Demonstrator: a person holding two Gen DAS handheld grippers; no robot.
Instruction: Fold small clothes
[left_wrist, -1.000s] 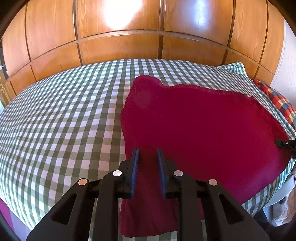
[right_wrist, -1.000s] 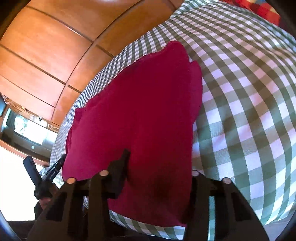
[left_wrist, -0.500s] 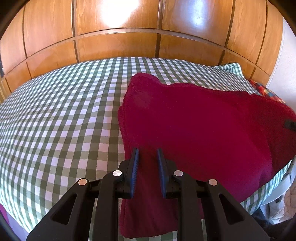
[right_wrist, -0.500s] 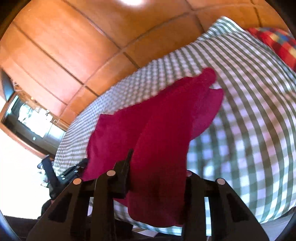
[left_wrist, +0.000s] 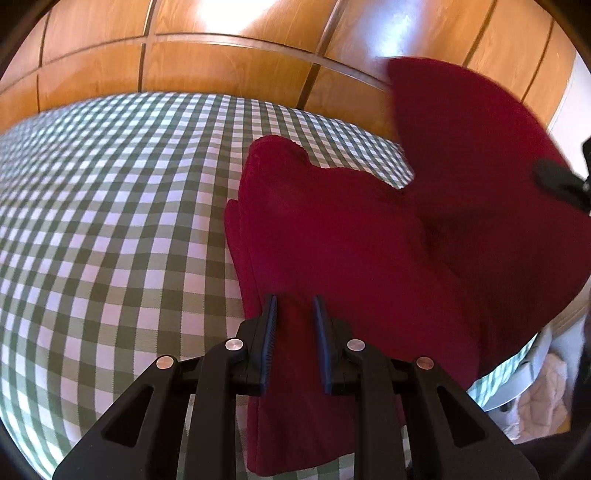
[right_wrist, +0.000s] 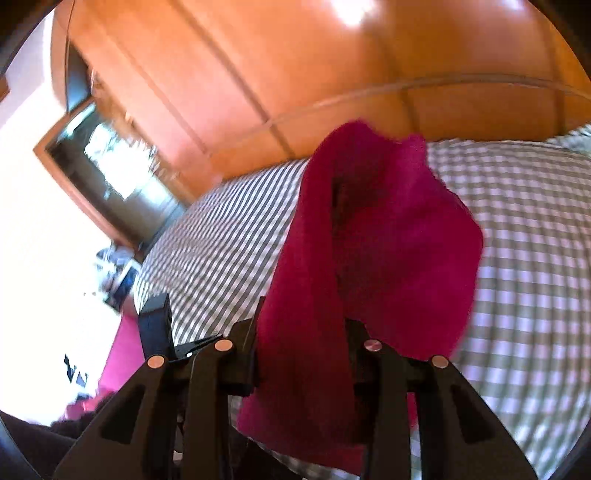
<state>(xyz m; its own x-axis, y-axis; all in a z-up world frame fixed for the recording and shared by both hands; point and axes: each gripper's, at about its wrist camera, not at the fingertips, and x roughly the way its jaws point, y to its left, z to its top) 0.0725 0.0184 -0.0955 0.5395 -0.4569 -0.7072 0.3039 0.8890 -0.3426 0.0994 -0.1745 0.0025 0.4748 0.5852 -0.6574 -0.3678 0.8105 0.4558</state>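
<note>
The right hand-held gripper (right_wrist: 301, 354) had the crimson garment (left_wrist: 332, 229) clamped by one edge, jaws just closing tighter on it, and the cloth draped limp ahead of the fingers: soft, light, no stiffness at all. The left hand-held gripper (left_wrist: 293, 343) sat nearly closed over the garment's near end on the checked bed (left_wrist: 110, 221); whether it pinched cloth, I couldn't tell. Corners and hems looked the best holds.

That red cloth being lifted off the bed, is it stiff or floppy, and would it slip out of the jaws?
Probably floppy: the red cloth droops and folds over itself where the right gripper lifts it. Likely light, since one corner grip carries it. Its fuzzy surface suggests it would not slip easily.
</note>
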